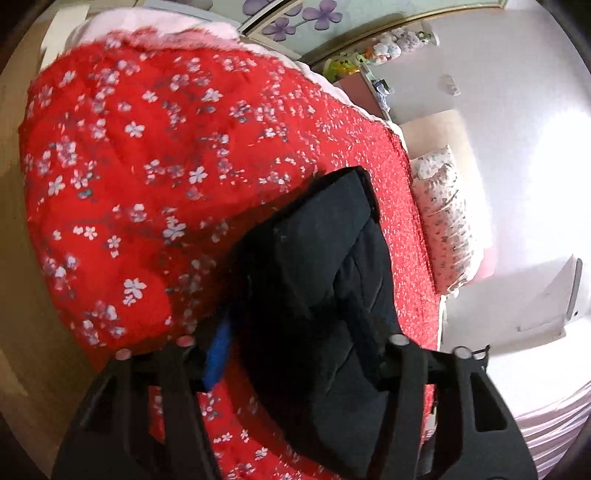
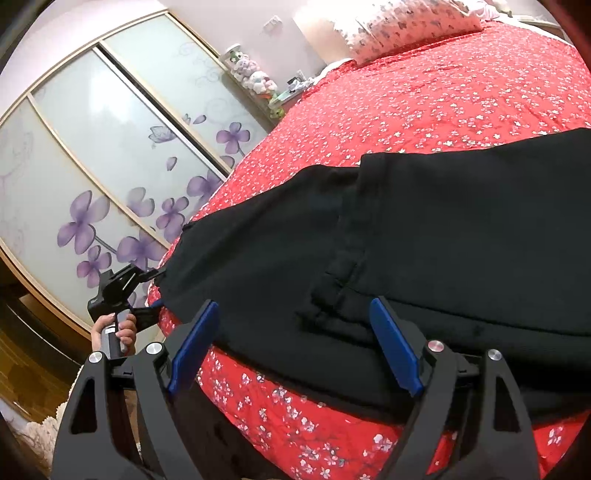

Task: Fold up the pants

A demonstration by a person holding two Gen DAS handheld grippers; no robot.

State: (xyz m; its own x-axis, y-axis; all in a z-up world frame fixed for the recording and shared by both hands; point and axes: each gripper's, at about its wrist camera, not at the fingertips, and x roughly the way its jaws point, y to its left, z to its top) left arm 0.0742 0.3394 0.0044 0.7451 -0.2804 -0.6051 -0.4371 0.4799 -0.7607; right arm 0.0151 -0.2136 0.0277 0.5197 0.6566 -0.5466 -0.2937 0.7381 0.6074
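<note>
Lying across the near part of a bed [image 2: 424, 110] covered in a red floral quilt, the black pants [image 2: 424, 240] are folded over themselves, with one layer's edge showing as a seam down the middle. In the right wrist view, the right hand-held gripper [image 2: 295, 347] hovers at the near edge of the pants with its blue-padded fingers [image 2: 395, 347] spread wide, gripping nothing. At the left, the left hand-held gripper [image 2: 122, 291] sits at the pants' left corner, held by a hand [image 2: 114, 332]. In the left wrist view, black fabric drapes between its fingers, one blue pad [image 1: 218, 354] visible; I cannot tell whether it grips the cloth. A floral pillow [image 2: 406, 26] lies at the far end, and a wardrobe [image 2: 110, 147] with purple flowers stands left.
</note>
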